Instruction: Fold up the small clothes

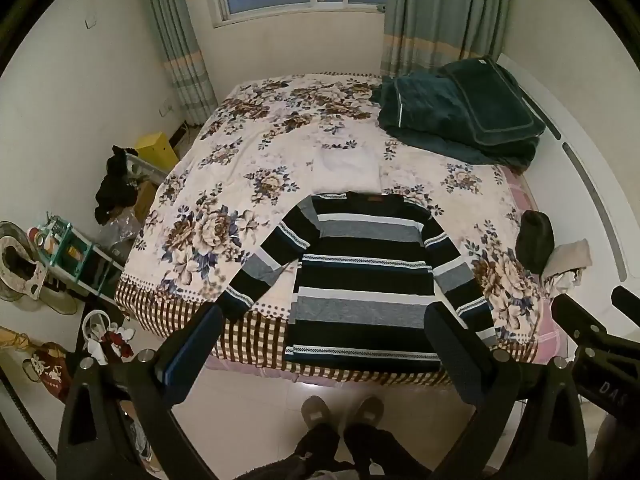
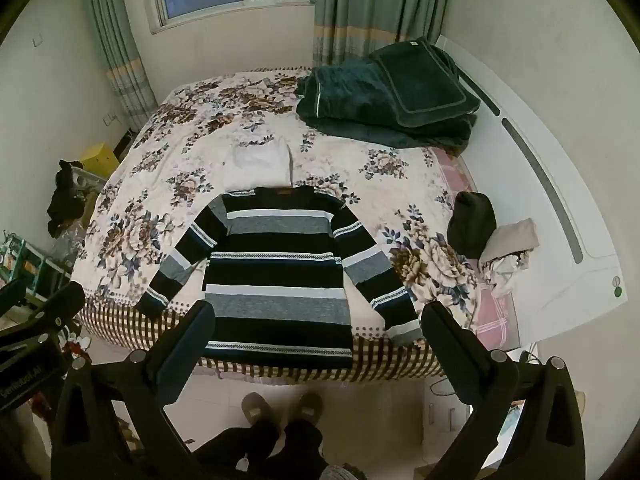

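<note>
A striped sweater (image 1: 360, 276) in black, grey and white lies flat on the floral bedspread (image 1: 224, 184), both sleeves spread outward, its hem at the near edge of the bed. It also shows in the right wrist view (image 2: 276, 276). My left gripper (image 1: 324, 320) is open and empty, held above the hem. My right gripper (image 2: 320, 316) is open and empty, held above the hem too. A folded white garment (image 1: 348, 168) lies beyond the collar and shows in the right wrist view (image 2: 260, 162).
A dark green folded blanket (image 1: 460, 108) sits at the far right of the bed. A black bundle (image 1: 534, 240) and beige cloth (image 1: 570, 258) lie at the right edge. Clutter and a shelf (image 1: 76, 256) stand on the floor at left. My slippered feet (image 1: 340, 412) stand at the bed's foot.
</note>
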{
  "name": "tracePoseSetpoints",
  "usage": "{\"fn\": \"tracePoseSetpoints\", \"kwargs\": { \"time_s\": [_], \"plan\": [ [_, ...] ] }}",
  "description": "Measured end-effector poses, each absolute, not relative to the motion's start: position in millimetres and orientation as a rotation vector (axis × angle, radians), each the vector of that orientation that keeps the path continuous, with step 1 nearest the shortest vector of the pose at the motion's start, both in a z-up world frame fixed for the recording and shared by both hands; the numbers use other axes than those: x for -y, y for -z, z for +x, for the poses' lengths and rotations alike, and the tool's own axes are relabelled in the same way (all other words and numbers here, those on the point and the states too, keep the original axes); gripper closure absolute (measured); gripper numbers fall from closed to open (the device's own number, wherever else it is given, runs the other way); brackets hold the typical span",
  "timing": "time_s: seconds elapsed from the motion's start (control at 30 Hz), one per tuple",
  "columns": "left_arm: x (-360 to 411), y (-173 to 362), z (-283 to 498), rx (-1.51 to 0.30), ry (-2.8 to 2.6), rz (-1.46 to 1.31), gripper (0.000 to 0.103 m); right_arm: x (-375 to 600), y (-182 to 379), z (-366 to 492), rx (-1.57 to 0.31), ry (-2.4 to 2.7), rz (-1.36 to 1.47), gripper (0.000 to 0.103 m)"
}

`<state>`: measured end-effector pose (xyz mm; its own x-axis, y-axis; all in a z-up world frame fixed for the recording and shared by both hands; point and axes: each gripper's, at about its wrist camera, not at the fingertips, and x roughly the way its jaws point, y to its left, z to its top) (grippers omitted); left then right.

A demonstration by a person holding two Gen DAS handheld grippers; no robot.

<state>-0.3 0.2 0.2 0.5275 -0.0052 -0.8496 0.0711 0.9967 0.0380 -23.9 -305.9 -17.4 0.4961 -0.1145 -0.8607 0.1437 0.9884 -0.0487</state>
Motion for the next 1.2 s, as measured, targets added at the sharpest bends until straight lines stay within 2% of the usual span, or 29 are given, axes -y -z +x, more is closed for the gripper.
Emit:
{"fn": "tracePoseSetpoints", "kwargs": {
  "time_s": [1.2],
  "plan": [
    [-4, -5, 0, -1.012, 0.048, 0.057, 0.0, 284, 5, -34, -1.034, 0.16, 0.022, 0.0]
  ]
}}
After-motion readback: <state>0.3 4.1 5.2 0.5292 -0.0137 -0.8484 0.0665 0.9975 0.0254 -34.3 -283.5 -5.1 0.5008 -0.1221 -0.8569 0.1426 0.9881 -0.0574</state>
